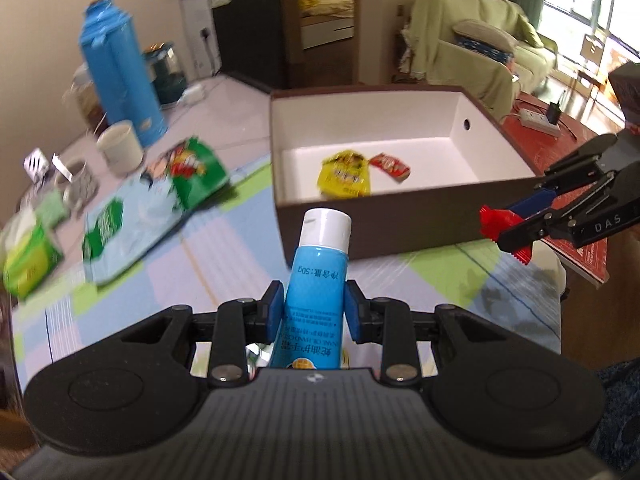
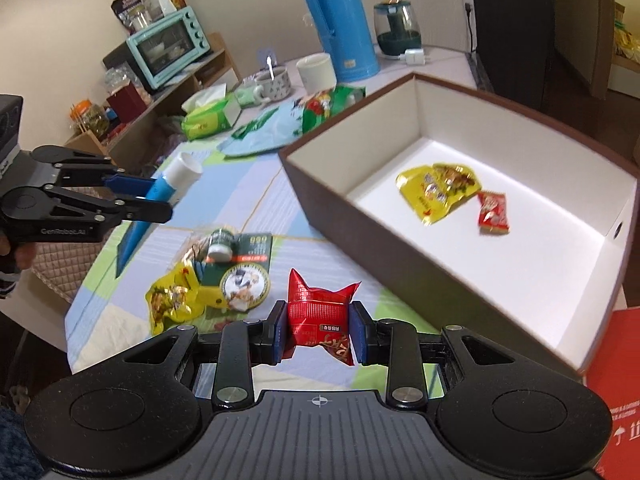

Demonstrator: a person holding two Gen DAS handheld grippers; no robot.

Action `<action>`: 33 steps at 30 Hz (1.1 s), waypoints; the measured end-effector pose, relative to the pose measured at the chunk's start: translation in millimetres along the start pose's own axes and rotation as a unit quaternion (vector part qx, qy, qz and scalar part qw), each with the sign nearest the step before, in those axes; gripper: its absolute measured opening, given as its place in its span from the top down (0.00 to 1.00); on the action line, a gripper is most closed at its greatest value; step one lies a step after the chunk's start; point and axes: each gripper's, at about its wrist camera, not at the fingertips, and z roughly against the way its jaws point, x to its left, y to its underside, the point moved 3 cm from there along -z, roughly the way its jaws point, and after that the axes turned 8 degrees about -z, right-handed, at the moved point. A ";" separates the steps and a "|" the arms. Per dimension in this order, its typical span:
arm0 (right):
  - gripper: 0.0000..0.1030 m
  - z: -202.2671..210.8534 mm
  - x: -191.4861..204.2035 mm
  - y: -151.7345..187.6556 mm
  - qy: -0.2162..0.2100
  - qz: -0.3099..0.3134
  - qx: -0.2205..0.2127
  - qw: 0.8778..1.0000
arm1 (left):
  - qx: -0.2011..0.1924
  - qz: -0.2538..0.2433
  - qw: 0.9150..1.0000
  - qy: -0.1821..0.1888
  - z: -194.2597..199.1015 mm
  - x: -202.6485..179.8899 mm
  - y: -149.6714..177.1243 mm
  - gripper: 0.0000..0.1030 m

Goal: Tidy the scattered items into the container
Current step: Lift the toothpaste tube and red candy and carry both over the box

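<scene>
Nearest, the left gripper [image 1: 315, 312] is clamped on a blue hand-cream tube [image 1: 316, 280], its long axis pointing away toward the box, white cap foremost. The right gripper [image 2: 318, 334] pinches a red snack packet [image 2: 320, 316]. Ahead of both lies the open brown box [image 1: 400, 220], already holding a yellow packet [image 1: 346, 176] and a red one [image 1: 390, 165]; the right gripper looks nearer its rim. More packets [image 2: 208, 280] remain on the tablecloth.
</scene>
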 end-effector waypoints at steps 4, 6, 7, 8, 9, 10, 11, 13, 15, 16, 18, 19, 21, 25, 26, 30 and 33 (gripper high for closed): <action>0.70 16.1 -12.5 -18.4 0.000 -0.004 -0.021 1.000 | -0.013 -0.022 1.000 0.001 -5.2 -2.8 -28.3 0.73; 0.70 24.8 -20.2 -28.6 0.004 -0.001 -0.030 1.000 | -0.019 -0.031 0.999 0.002 -9.0 -3.8 -42.3 0.73; 0.70 29.2 -24.6 -34.0 0.007 0.001 -0.035 0.999 | -0.022 -0.036 0.999 0.003 -11.2 -4.6 -49.1 0.73; 0.70 33.6 -29.0 -39.4 0.011 0.002 -0.040 0.999 | -0.024 -0.042 0.999 0.004 -13.2 -5.4 -55.7 0.73; 0.70 38.0 -33.3 -44.7 0.014 0.005 -0.043 0.999 | -0.026 -0.048 0.998 0.005 -14.2 -6.4 -62.3 0.73; 0.70 42.5 -37.6 -49.9 0.018 0.007 -0.047 0.999 | -0.027 -0.055 0.998 0.006 -15.3 -7.9 -69.0 0.73; 0.70 46.5 -42.0 -54.6 0.022 0.010 -0.050 0.998 | -0.027 -0.061 0.998 0.007 -18.2 -9.3 -75.0 0.73; 0.70 53.2 -51.2 -63.7 0.031 0.015 -0.054 0.998 | -0.027 -0.072 0.997 0.009 -24.3 -12.0 -86.5 0.73; 0.70 57.7 -60.8 -70.7 0.040 0.020 -0.055 0.997 | -0.026 -0.080 0.996 0.011 -29.9 -15.6 -97.4 0.73; 0.70 58.5 -66.1 -73.1 0.044 0.021 -0.054 0.997 | -0.025 -0.084 0.996 0.012 -32.6 -17.5 -102.7 0.73; 0.70 58.6 -76.9 -77.7 0.051 0.020 -0.050 0.997 | -0.024 -0.092 0.995 0.013 -39.1 -21.6 -112.6 0.73; 0.70 58.0 -82.2 -79.3 0.054 0.019 -0.048 0.997 | -0.023 -0.095 0.995 0.014 -42.8 -23.8 -117.2 0.73; 0.70 57.0 -91.6 -81.8 0.055 0.016 -0.044 0.997 | -0.022 -0.101 0.995 0.015 -50.4 -28.5 -125.9 0.73; 0.70 55.3 -108.5 -86.1 0.053 0.015 -0.034 0.998 | -0.017 -0.108 0.994 0.016 -69.0 -36.9 -141.6 0.73; 0.70 54.3 -112.0 -87.9 0.053 0.014 -0.031 0.998 | -0.016 -0.110 0.994 0.016 -74.1 -39.2 -145.1 0.73; 0.70 49.3 -127.0 -94.7 0.053 0.015 -0.019 0.998 | -0.005 -0.118 0.993 0.019 -95.6 -47.8 -157.2 0.73; 0.70 43.9 -137.4 -100.1 0.051 0.017 -0.007 0.999 | 0.003 -0.125 0.992 0.021 -110.9 -53.5 -163.7 0.73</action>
